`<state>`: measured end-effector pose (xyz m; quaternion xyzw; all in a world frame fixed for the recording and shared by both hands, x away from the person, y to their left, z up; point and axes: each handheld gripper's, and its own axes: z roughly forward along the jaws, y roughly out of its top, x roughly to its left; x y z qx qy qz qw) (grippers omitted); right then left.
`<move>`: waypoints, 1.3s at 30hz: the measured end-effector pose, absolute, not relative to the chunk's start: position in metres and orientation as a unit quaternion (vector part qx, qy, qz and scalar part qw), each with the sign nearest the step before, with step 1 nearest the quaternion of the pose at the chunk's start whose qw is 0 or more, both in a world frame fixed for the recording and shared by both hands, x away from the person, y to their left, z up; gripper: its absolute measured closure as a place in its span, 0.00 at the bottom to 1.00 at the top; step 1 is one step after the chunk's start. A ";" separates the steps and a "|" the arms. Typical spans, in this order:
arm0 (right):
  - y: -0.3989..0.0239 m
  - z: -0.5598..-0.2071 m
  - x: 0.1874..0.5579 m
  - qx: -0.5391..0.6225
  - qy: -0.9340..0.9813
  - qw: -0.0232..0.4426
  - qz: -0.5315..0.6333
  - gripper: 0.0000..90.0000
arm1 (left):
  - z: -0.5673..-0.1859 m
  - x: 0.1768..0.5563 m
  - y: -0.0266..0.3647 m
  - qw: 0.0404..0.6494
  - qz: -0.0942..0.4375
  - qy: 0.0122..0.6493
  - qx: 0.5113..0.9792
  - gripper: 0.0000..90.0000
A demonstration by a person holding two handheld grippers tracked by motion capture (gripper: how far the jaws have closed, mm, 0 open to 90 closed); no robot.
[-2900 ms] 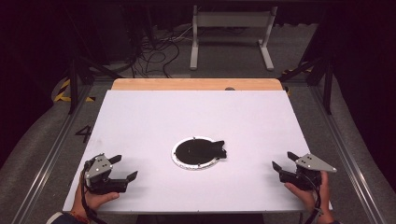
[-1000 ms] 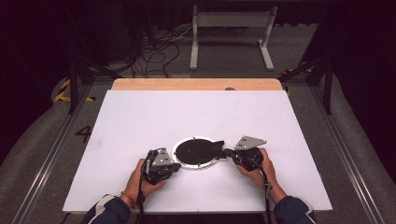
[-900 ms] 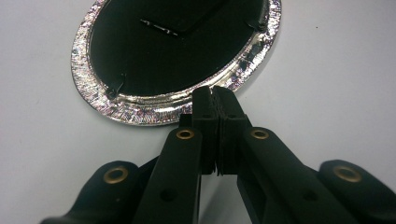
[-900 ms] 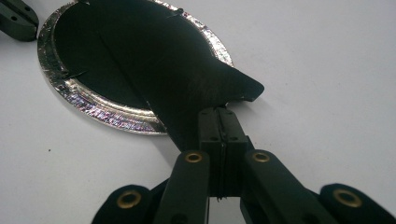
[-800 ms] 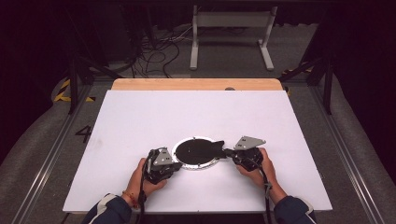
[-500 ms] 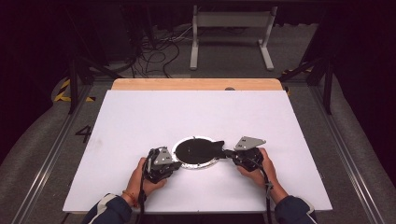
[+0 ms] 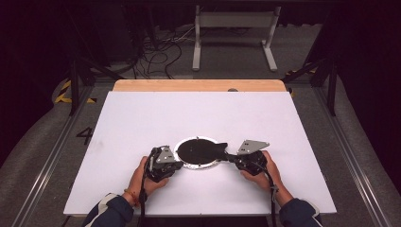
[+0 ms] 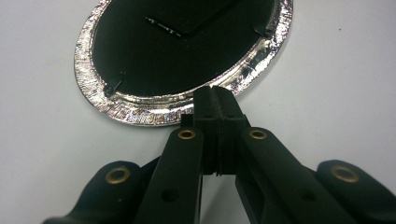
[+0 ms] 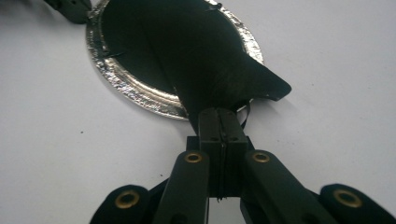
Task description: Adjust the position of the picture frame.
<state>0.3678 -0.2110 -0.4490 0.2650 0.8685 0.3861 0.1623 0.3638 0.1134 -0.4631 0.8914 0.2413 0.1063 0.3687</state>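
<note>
While we view from above, the round foil-rimmed tray (image 7: pixel 185 163) with its black film lid (image 7: pixel 201 149) sits near the white table (image 7: pixel 142 118) edge at 6 o'clock. Left gripper (image 8: pixel 215 93) view: jaws pinch the rim. Right gripper (image 9: pixel 219 114) view: jaws pinch the lid's tab at 3 o'clock; a jerky pull could tear it.

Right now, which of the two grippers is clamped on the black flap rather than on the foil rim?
The right gripper: it pinches the black pointed flap sticking out past the round silver foil tray. The left gripper bites the tray's rim.
</note>
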 end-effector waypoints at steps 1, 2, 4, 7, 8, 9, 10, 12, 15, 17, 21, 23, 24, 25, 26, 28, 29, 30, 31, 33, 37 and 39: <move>-0.210 -0.448 0.367 0.259 0.871 0.161 0.386 1.00 | -0.463 0.365 0.113 0.370 0.104 0.237 0.892 1.00; -0.209 -0.448 0.367 0.248 0.875 0.139 0.391 1.00 | -0.463 0.365 0.113 0.371 0.103 0.236 0.892 1.00; -0.198 -0.450 0.362 0.235 0.887 0.169 0.360 1.00 | -0.463 0.365 0.113 0.370 0.104 0.236 0.892 1.00; -0.194 -0.448 0.361 0.230 0.886 0.175 0.363 1.00 | -0.463 0.364 0.113 0.370 0.106 0.235 0.893 0.99; -0.197 -0.446 0.361 0.232 0.883 0.176 0.367 1.00 | -0.463 0.365 0.113 0.371 0.105 0.235 0.892 0.99; -0.201 -0.444 0.362 0.243 0.877 0.179 0.374 1.00 | -0.463 0.365 0.113 0.371 0.104 0.235 0.892 0.99; -0.204 -0.443 0.363 0.248 0.874 0.180 0.378 1.00 | -0.464 0.365 0.113 0.371 0.103 0.235 0.892 0.99; -0.212 -0.440 0.365 0.266 0.863 0.188 0.387 1.00 | -0.464 0.365 0.113 0.371 0.103 0.236 0.892 0.99; -0.214 -0.441 0.368 0.277 0.859 0.197 0.383 1.00 | -0.463 0.364 0.113 0.369 0.105 0.238 0.892 0.99; -0.213 -0.442 0.370 0.280 0.860 0.204 0.375 1.00 | -0.463 0.364 0.113 0.371 0.102 0.237 0.892 0.99; -0.213 -0.446 0.376 0.291 0.856 0.202 0.376 1.00 | -0.463 0.362 0.112 0.374 0.089 0.233 0.893 0.98; -0.211 -0.449 0.380 0.292 0.858 0.192 0.378 1.00 | -0.463 0.360 0.110 0.376 0.086 0.228 0.894 0.98; -0.209 -0.451 0.381 0.291 0.860 0.189 0.374 1.00 | -0.463 0.360 0.110 0.376 0.086 0.228 0.894 0.98; -0.207 -0.453 0.381 0.290 0.863 0.186 0.369 1.00 | -0.464 0.357 0.106 0.380 0.083 0.227 0.893 0.98; -0.206 -0.455 0.382 0.289 0.865 0.183 0.367 1.00 | -0.464 0.355 0.103 0.379 0.086 0.222 0.894 0.98; -0.206 -0.456 0.382 0.290 0.865 0.182 0.367 1.00 | -0.464 0.354 0.100 0.376 0.090 0.218 0.896 0.98; -0.207 -0.456 0.382 0.290 0.865 0.179 0.368 1.00 | -0.464 0.354 0.100 0.376 0.089 0.218 0.896 0.98; -0.207 -0.456 0.382 0.290 0.865 0.178 0.368 1.00 | -0.464 0.355 0.100 0.379 0.089 0.219 0.895 0.97; -0.207 -0.456 0.382 0.290 0.866 0.176 0.367 1.00 | -0.464 0.356 0.101 0.380 0.087 0.219 0.894 0.97; -0.206 -0.458 0.382 0.285 0.871 0.171 0.363 1.00 | -0.464 0.357 0.101 0.379 0.091 0.220 0.894 0.96; -0.205 -0.458 0.381 0.275 0.874 0.165 0.365 1.00 | -0.464 0.358 0.101 0.376 0.095 0.217 0.896 0.96; -0.205 -0.458 0.380 0.272 0.875 0.161 0.367 1.00 | -0.463 0.358 0.102 0.371 0.100 0.216 0.897 0.96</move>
